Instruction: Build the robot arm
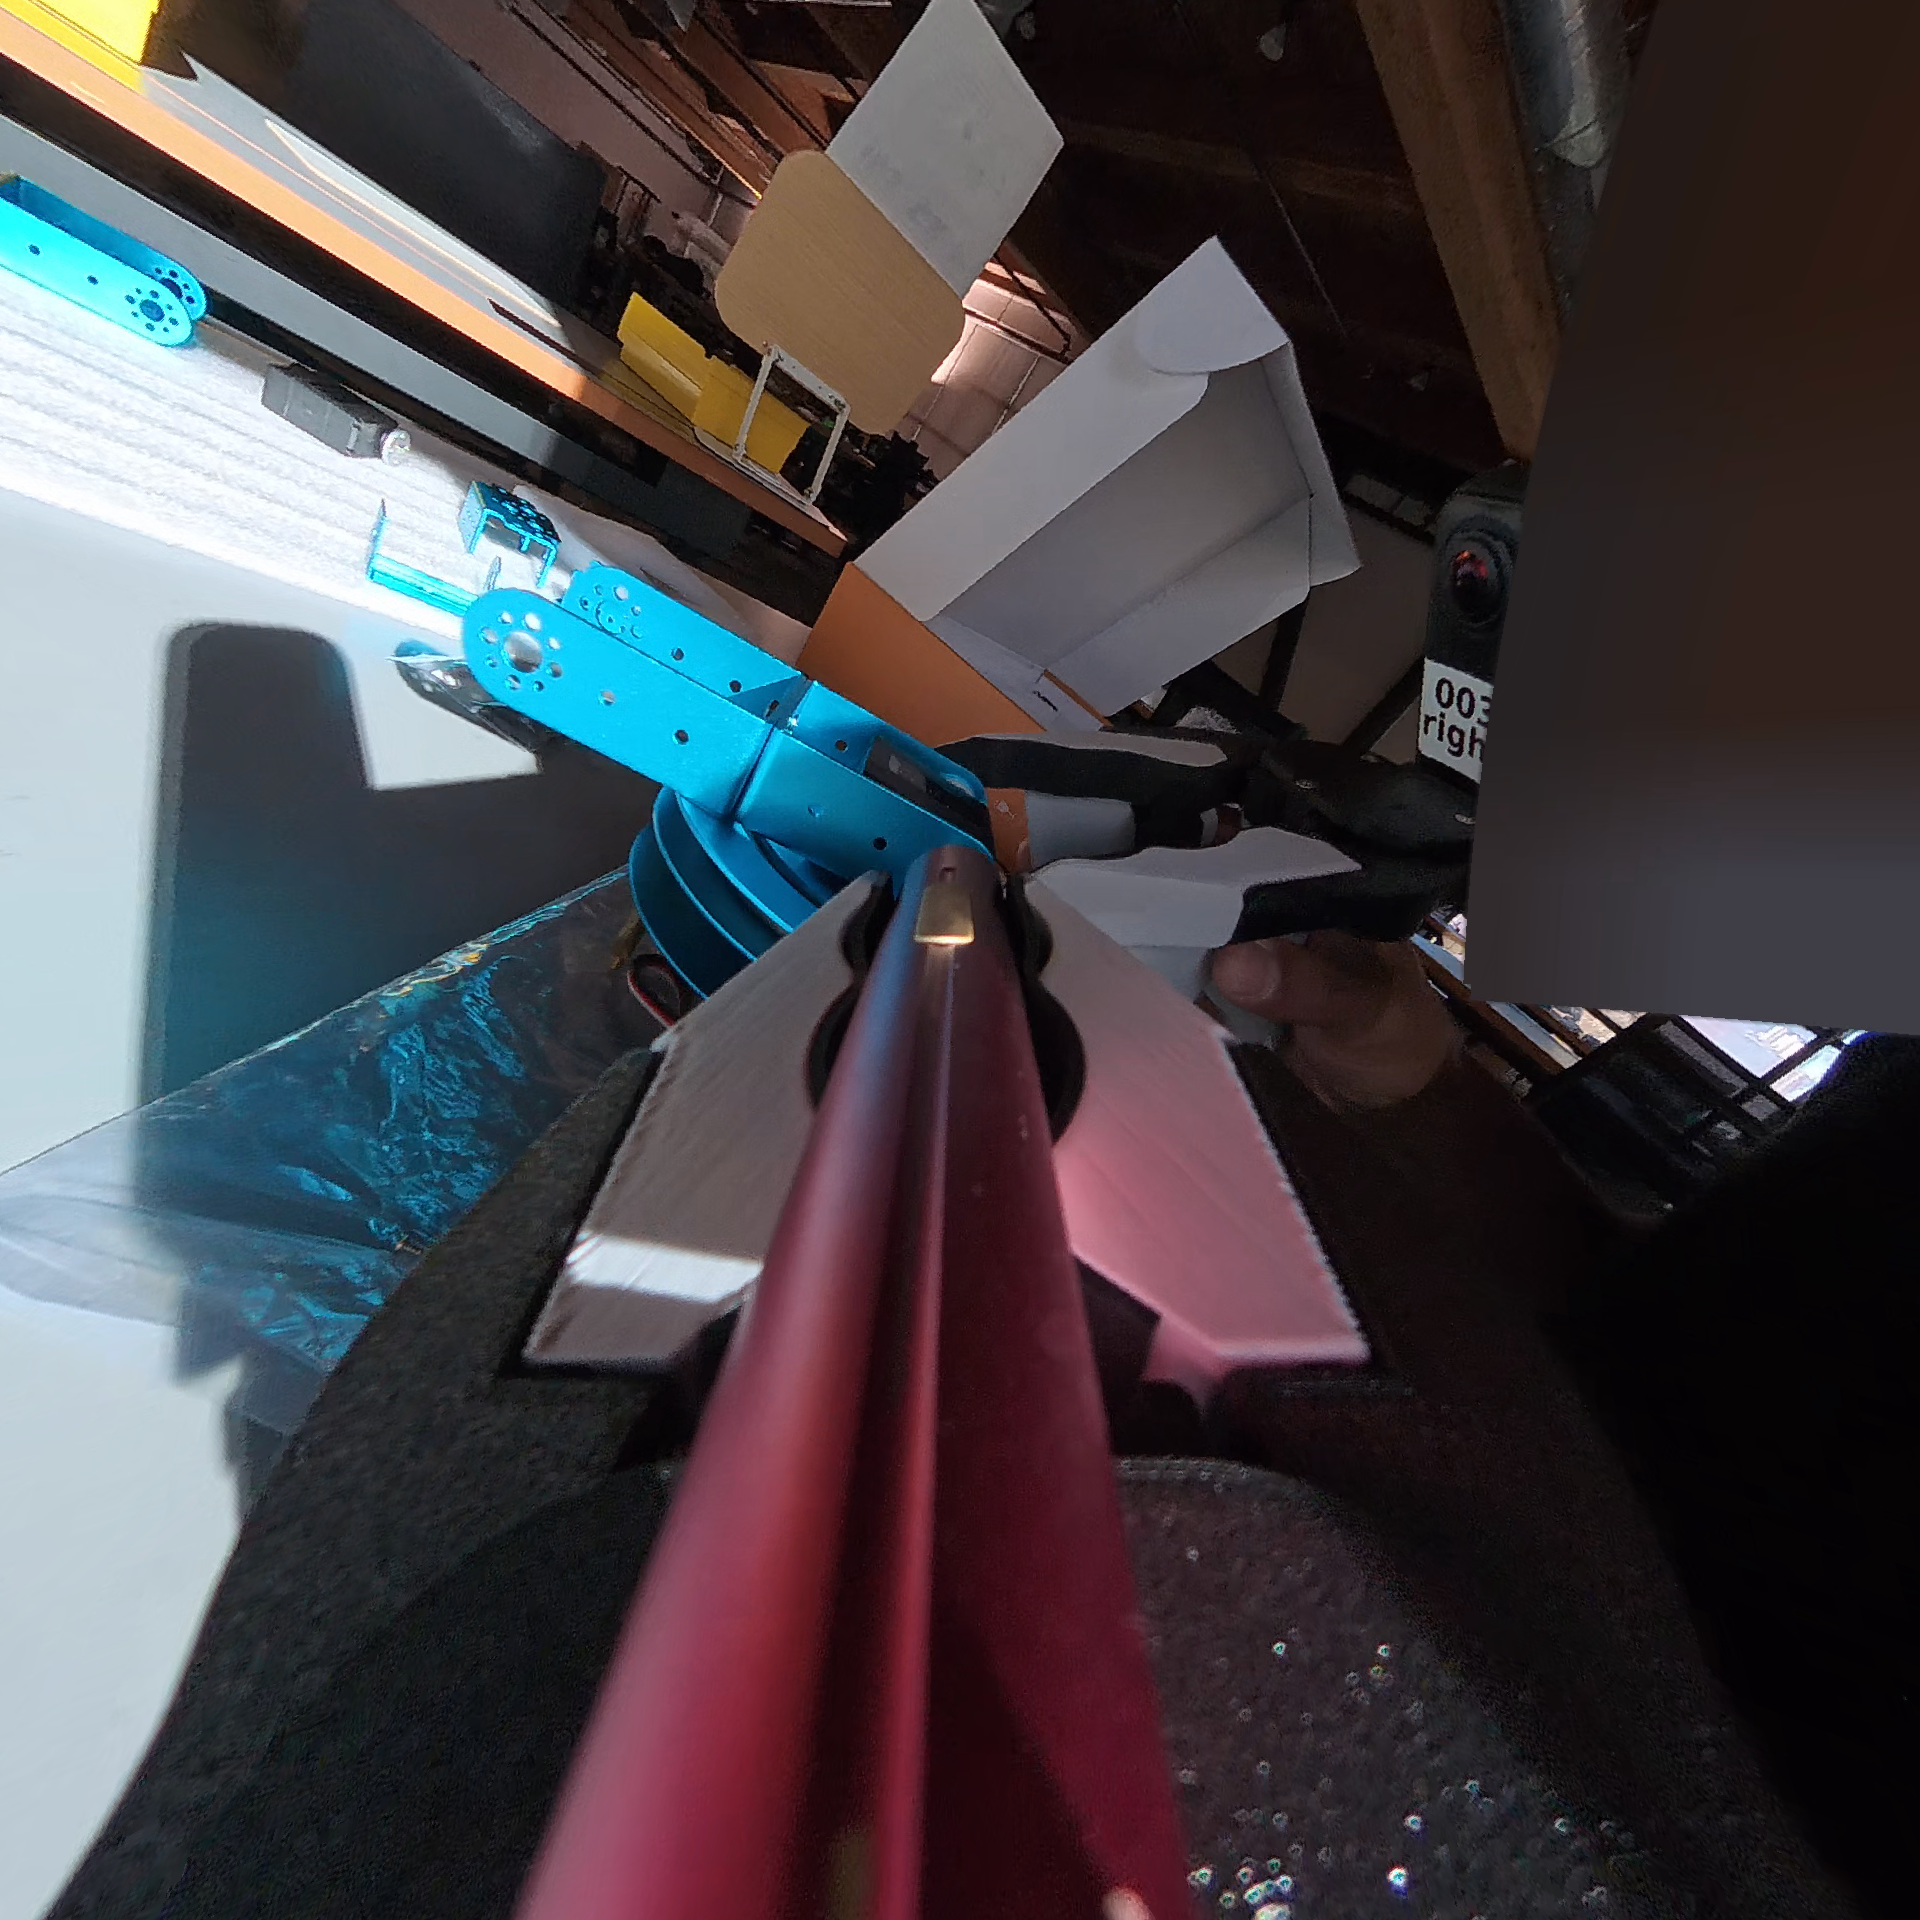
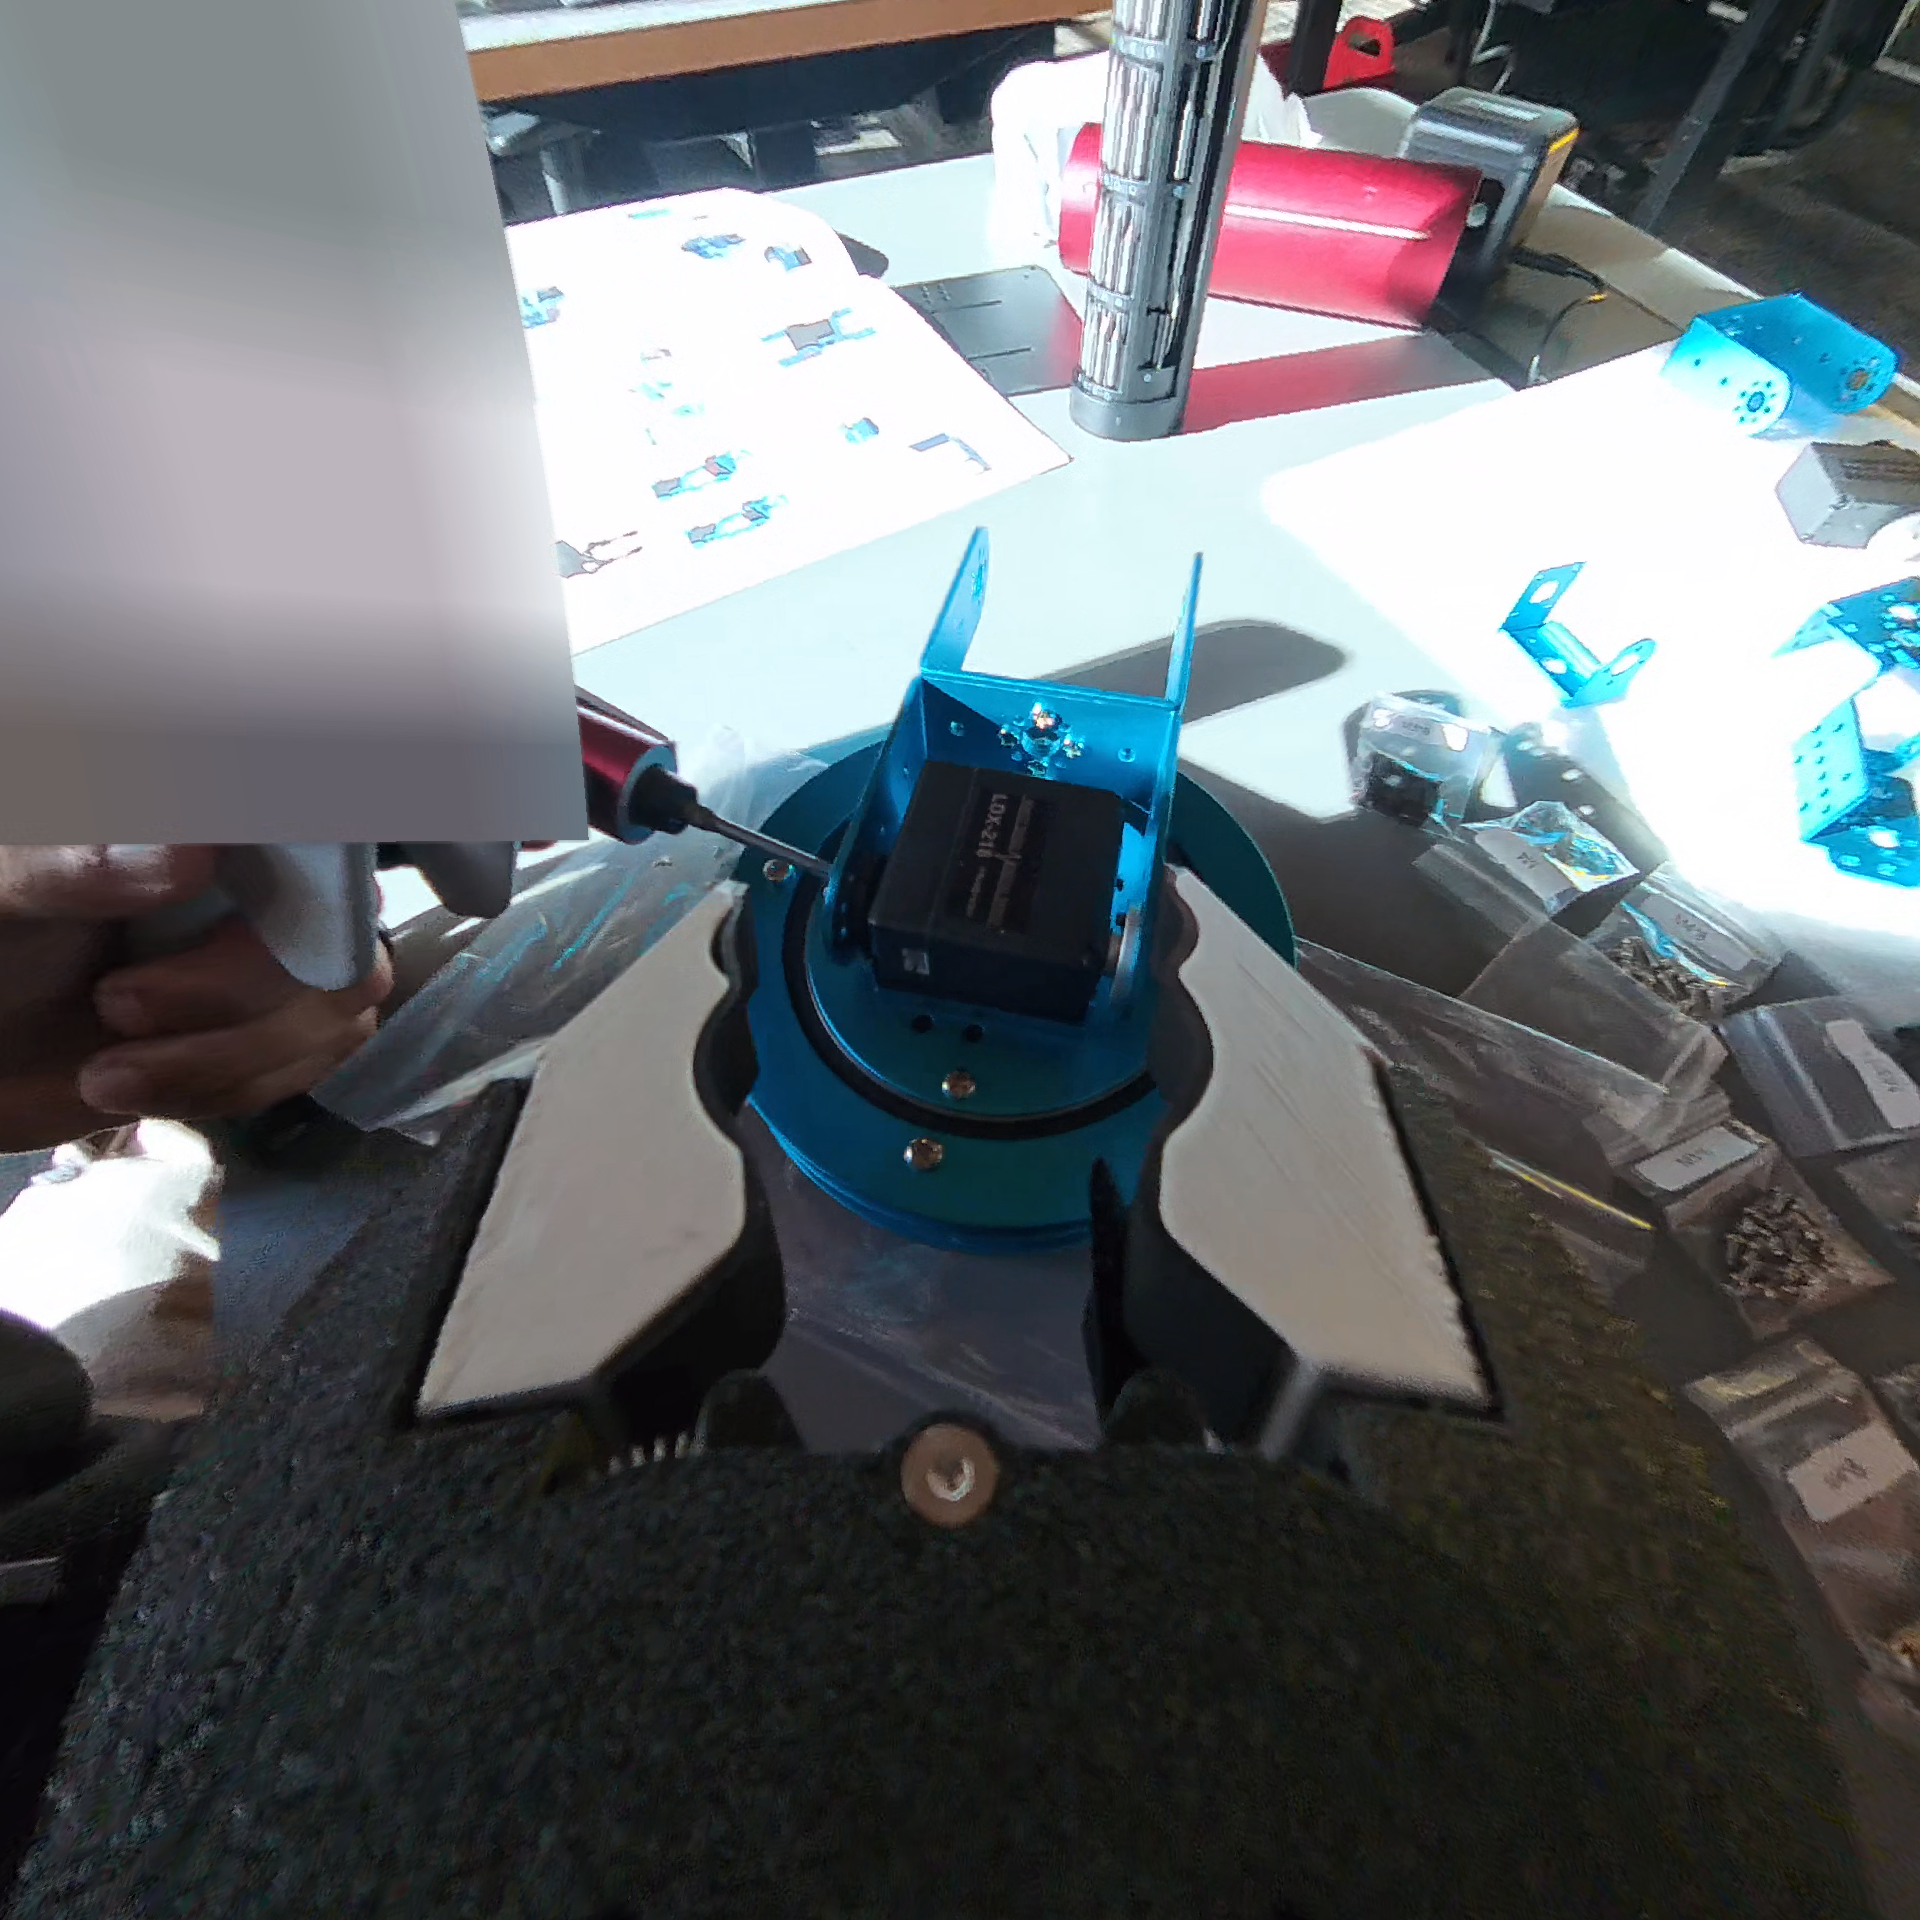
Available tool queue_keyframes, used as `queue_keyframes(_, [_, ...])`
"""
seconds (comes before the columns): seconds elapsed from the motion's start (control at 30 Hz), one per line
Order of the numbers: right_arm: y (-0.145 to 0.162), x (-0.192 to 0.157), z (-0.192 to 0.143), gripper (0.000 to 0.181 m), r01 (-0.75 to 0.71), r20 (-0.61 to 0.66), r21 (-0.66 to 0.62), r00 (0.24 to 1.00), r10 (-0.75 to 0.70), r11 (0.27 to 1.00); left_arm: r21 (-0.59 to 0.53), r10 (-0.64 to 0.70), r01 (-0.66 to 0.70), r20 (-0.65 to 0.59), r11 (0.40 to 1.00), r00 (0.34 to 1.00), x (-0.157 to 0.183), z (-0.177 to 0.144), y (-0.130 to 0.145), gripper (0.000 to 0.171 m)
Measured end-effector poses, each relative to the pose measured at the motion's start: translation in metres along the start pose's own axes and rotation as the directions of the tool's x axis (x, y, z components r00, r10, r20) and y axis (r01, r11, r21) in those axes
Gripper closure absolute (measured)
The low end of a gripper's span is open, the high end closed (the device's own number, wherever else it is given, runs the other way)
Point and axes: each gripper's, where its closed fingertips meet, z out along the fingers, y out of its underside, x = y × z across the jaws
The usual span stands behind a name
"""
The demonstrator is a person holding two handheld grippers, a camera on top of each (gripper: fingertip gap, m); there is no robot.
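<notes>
My left gripper (image 1: pixel 945 896) is shut on a red screwdriver (image 1: pixel 914 1299) that runs forward between its fingers. In the right wrist view the screwdriver (image 2: pixel 623 769) comes in from the left, and its thin bit (image 2: pixel 758 836) touches the left side of a blue U-bracket (image 2: pixel 1039 717). The bracket holds a black servo (image 2: pixel 997 894) and stands on a blue round base (image 2: pixel 935 1195). My right gripper (image 2: pixel 966 904) is shut on this base, one white finger on each side. The base (image 1: pixel 707 925) and bracket (image 1: pixel 644 686) also show in the left wrist view.
A printed parts sheet (image 2: pixel 727 395) lies at the back left. A grey ribbed cylinder (image 2: pixel 1143 208) and a red case (image 2: pixel 1299 229) stand behind. Loose blue brackets (image 2: pixel 1860 769) and bags of screws (image 2: pixel 1662 966) lie at right. An open white box (image 1: pixel 1091 540) stands behind the assembly.
</notes>
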Motion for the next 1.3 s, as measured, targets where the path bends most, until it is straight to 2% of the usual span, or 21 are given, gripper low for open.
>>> queue_keyframes(0.13, [0.004,0.000,0.001,0.102,0.091,-0.035,-0.022,0.995,-0.092,0.996,0.000,0.037,-0.037,0.043,0.999,0.998,0.003,-0.001,0.000,0.150])
queue_keyframes(0.3, [0.004,-0.006,-0.003,0.096,0.119,0.087,-0.037,0.989,-0.115,0.992,0.007,0.030,-0.031,0.048,1.000,0.998,0.004,-0.002,0.001,0.150])
queue_keyframes(0.4, [0.004,-0.005,-0.007,0.096,0.209,0.131,-0.047,0.971,-0.201,0.977,0.006,0.041,-0.041,0.051,0.999,0.998,0.004,-0.002,0.001,0.150])
queue_keyframes(0.47, [0.002,0.003,-0.011,0.099,0.286,0.110,-0.053,0.954,-0.279,0.957,0.006,0.045,-0.045,0.055,0.999,0.997,0.004,-0.001,0.001,0.150])
queue_keyframes(0.57, [-0.015,0.006,-0.026,0.107,0.388,0.111,-0.020,0.917,-0.383,0.922,0.007,0.048,-0.049,0.059,0.999,0.997,0.005,0.000,0.001,0.150])
queue_keyframes(0.67, [-0.031,-0.036,-0.040,0.111,0.469,0.332,0.050,0.825,-0.457,0.882,0.005,0.047,-0.048,0.057,0.999,0.997,0.005,0.000,0.002,0.150])
queue_keyframes(0.77, [-0.038,-0.075,-0.039,0.131,0.538,0.525,0.086,0.691,-0.497,0.839,0.006,0.046,-0.047,0.053,0.999,0.998,0.005,0.002,0.002,0.151])
queue_keyframes(0.9, [-0.038,-0.076,-0.019,0.140,0.624,0.610,0.110,0.573,-0.548,0.774,0.006,0.041,-0.041,0.054,0.999,0.998,0.005,0.002,0.002,0.151])
queue_keyframes(0.93, [-0.033,-0.080,-0.020,0.134,0.643,0.641,0.136,0.522,-0.562,0.754,0.007,0.034,-0.035,0.054,0.999,0.998,0.005,0.002,0.002,0.151])
queue_keyframes(0.97, [-0.026,-0.083,-0.020,0.127,0.675,0.640,0.163,0.483,-0.598,0.719,0.009,0.031,-0.032,0.053,0.999,0.998,0.005,0.002,0.002,0.151])
queue_keyframes(1.0, [-0.025,-0.085,-0.017,0.121,0.708,0.583,0.197,0.472,-0.662,0.678,0.010,0.027,-0.027,0.051,1.000,0.998,0.005,0.003,0.002,0.151])
queue_keyframes(1.1, [-0.019,-0.089,-0.010,0.125,0.798,0.424,0.240,0.426,-0.799,0.552,0.007,0.030,-0.030,0.052,1.000,0.998,0.005,0.004,0.002,0.150])
queue_keyframes(1.17, [-0.021,-0.093,-0.009,0.129,0.801,0.380,0.261,0.428,-0.820,0.539,0.004,0.039,-0.039,0.054,0.999,0.998,0.006,0.005,0.003,0.150])
queue_keyframes(1.3, [-0.019,-0.096,-0.008,0.131,0.787,0.388,0.268,0.441,-0.810,0.557,-0.002,0.053,-0.053,0.048,0.999,0.997,0.007,0.006,0.004,0.150])
